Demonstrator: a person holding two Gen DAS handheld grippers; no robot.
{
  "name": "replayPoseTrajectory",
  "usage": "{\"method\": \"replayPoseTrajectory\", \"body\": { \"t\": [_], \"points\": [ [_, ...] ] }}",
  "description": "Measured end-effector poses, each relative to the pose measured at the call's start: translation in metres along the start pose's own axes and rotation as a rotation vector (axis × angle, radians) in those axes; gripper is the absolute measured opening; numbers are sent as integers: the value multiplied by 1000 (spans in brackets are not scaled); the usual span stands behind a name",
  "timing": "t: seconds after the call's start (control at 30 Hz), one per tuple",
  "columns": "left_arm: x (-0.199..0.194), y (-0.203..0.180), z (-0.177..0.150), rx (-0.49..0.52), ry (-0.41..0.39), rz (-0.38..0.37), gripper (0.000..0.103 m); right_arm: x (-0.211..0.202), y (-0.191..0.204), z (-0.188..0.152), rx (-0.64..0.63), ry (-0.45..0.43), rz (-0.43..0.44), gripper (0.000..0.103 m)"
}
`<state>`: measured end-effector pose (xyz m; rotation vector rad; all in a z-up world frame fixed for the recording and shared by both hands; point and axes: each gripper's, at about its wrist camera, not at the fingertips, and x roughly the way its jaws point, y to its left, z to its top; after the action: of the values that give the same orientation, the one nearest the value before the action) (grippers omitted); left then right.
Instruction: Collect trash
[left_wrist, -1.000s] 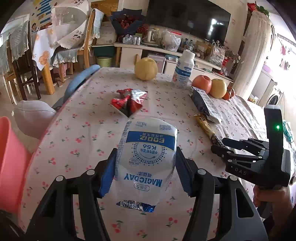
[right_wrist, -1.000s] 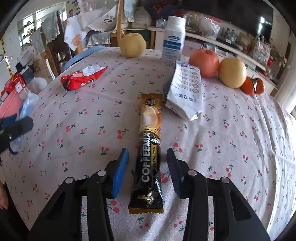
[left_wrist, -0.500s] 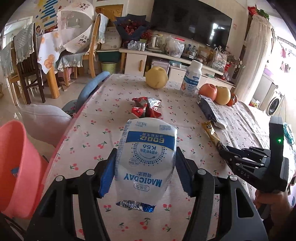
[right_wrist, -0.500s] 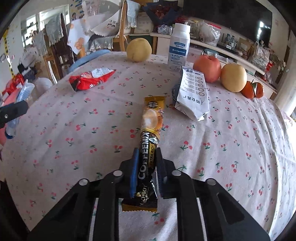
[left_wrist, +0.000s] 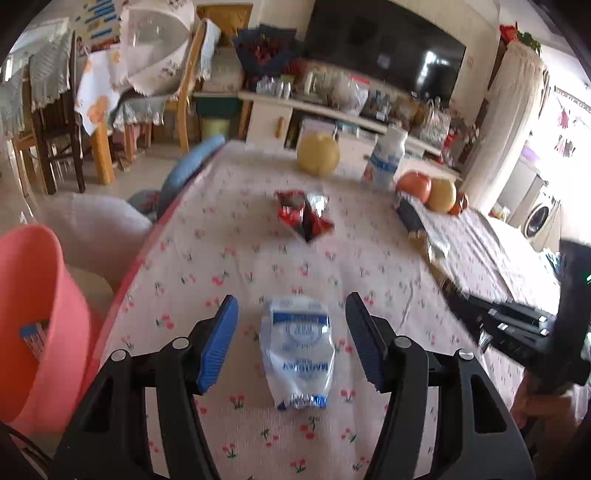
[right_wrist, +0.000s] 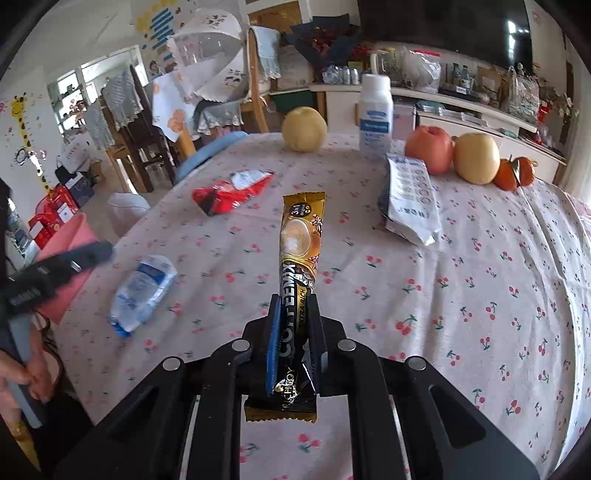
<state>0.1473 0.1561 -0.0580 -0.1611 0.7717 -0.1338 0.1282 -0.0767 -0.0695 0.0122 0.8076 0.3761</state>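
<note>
A white and blue milk pouch (left_wrist: 297, 354) lies flat on the cherry-print tablecloth (left_wrist: 258, 258). My left gripper (left_wrist: 291, 343) hangs over it, open, with its blue pads (left_wrist: 218, 343) clear of the pouch on both sides. The right wrist view shows the same pouch (right_wrist: 142, 291) near the table's left edge, below the left gripper (right_wrist: 99, 253). My right gripper (right_wrist: 293, 332) is shut on the lower half of a gold and black coffee sachet (right_wrist: 301, 236), which sticks out forward above the cloth. A pink bin (left_wrist: 33, 314) stands beside the table on the left.
A crumpled red snack wrapper (right_wrist: 232, 192) and a silver-white bag (right_wrist: 410, 199) lie further back on the table. A yellow pear (right_wrist: 304, 129), a white bottle (right_wrist: 375, 118), an apple (right_wrist: 428, 147) and other fruit line the far edge. Chairs stand to the left.
The milk pouch has come out from between the left gripper's pads and now lies on the table. The right gripper has shut on the coffee sachet and raised it.
</note>
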Motion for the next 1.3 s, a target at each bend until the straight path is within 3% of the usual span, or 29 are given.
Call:
{"method": "replayPoseTrajectory", "body": {
  "t": [0.17,0.4,0.47,0.7,0.9,1.07,1.3],
  "points": [
    [17,-4,-13,36,99,-17,70,-11,14,3,-17,-17,19,15],
    [41,-11,-27,77,185,5,67,-20,31,-3,-38,-21,41,15],
    [40,-12,-29,85,176,15,58,-23,36,-5,-41,-21,49,15],
    [34,-6,-26,53,163,-6,57,-31,47,-7,-19,-25,97,15],
    [12,6,-15,9,89,-16,57,-35,64,-3,5,-27,156,15],
    [-12,25,-6,-44,12,-37,46,-40,87,4,-2,-40,215,15],
    [-7,36,-8,-74,57,-73,45,-39,103,4,-16,-46,208,15]
  ]
}}
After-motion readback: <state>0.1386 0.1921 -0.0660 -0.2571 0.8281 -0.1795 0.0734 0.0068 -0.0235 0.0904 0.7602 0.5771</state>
